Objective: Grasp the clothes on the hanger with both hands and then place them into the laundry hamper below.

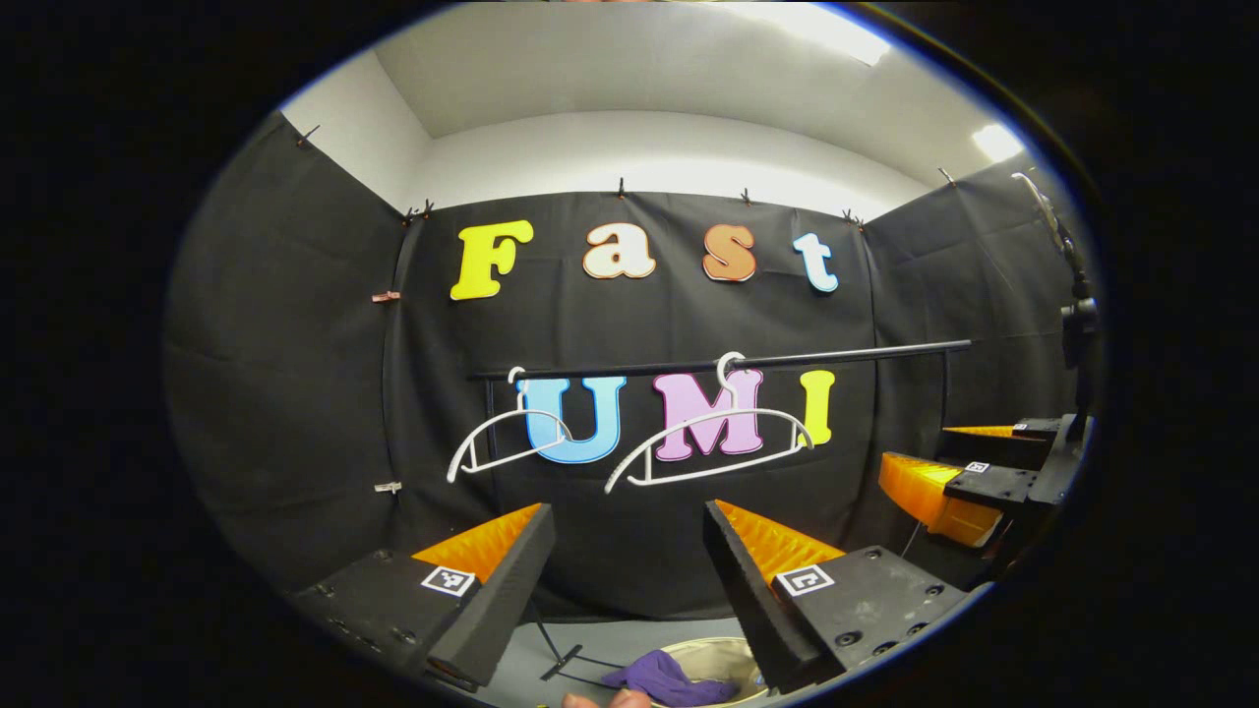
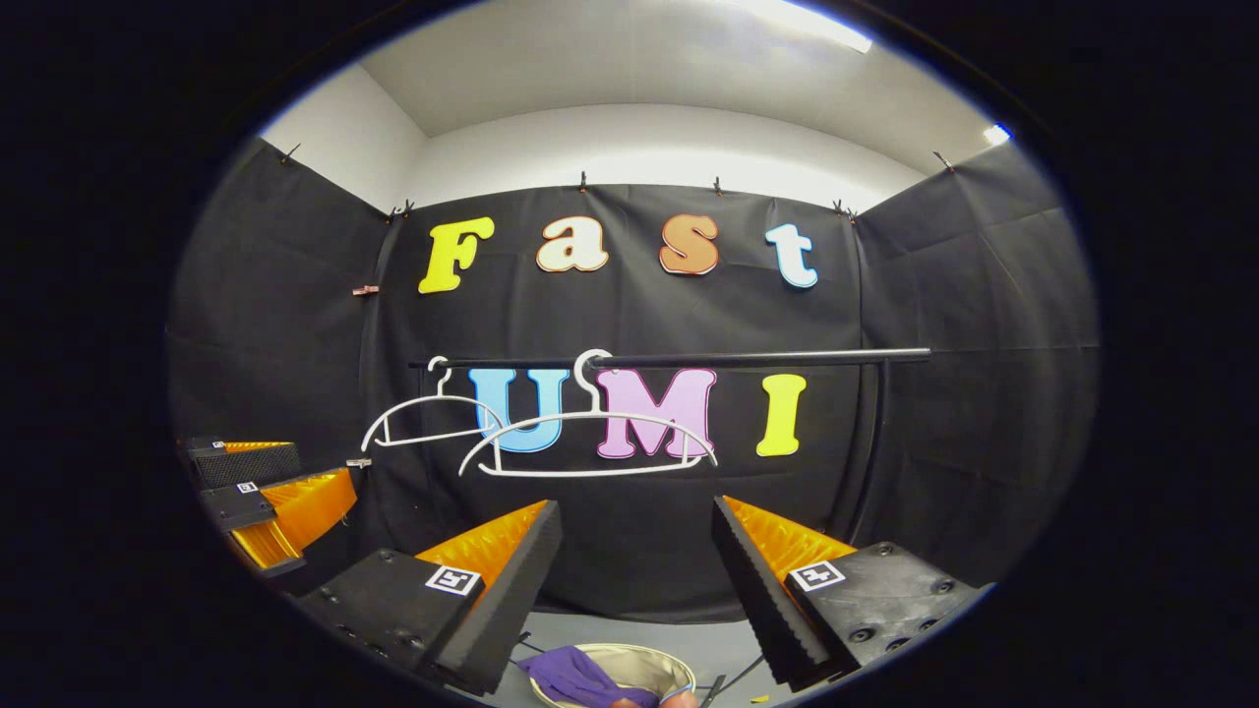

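Both grippers are wide open and hold nothing. The left gripper (image 1: 625, 580) and the right gripper (image 2: 634, 580) look level at the rail (image 1: 718, 362), where two white hangers (image 1: 710, 447) hang bare. The purple clothes (image 1: 664, 678) are already low between the fingers, lying over the rim of the laundry hamper (image 1: 723, 657) below — so I judge the placing nearly done. To finish well, I would check that the cloth sits fully inside the hamper, and push in any part that hangs over the rim. The small square markers (image 1: 448, 580) on the fingers carry only a pattern; no brand or readable label shows on the clothes, hangers or hamper.
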Motion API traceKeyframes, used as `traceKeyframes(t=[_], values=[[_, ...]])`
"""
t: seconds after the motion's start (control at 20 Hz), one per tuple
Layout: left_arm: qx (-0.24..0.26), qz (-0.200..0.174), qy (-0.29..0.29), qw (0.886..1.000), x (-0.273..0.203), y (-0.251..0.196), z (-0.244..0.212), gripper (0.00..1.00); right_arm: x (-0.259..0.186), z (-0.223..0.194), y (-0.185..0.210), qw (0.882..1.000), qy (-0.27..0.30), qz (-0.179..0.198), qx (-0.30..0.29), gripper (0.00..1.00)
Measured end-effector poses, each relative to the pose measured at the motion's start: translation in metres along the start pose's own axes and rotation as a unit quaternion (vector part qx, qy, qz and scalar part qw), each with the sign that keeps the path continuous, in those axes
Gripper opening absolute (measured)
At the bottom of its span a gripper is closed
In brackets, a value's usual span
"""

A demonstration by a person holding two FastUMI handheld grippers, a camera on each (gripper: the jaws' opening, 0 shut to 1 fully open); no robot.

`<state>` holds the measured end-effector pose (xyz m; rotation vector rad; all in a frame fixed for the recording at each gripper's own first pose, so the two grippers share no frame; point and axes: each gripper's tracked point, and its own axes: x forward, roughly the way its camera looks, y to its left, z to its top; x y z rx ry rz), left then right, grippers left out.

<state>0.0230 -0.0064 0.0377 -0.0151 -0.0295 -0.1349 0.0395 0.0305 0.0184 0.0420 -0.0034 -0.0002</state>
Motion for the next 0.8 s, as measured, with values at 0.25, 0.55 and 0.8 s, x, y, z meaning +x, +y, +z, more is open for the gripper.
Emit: traceKeyframes(t=[0.25,0.55,0.8], values=[[-0.003,0.004,-0.005,1.0,-0.0012,0.0043,0.003,0.92,-0.0001,0.0019,-0.0037,1.0,-0.003,-0.005,0.002,0.98],[-0.001,0.005,-0.01,1.0,-0.0024,0.0054,0.0062,0.92,-0.0015,0.0011,-0.0022,1.0,-0.001,-0.004,0.0,0.98],[0.003,0.001,-0.01,1.0,-0.0015,0.0025,0.004,0.92,-0.0021,-0.001,-0.0008,1.0,0.003,-0.002,0.003,0.98]])
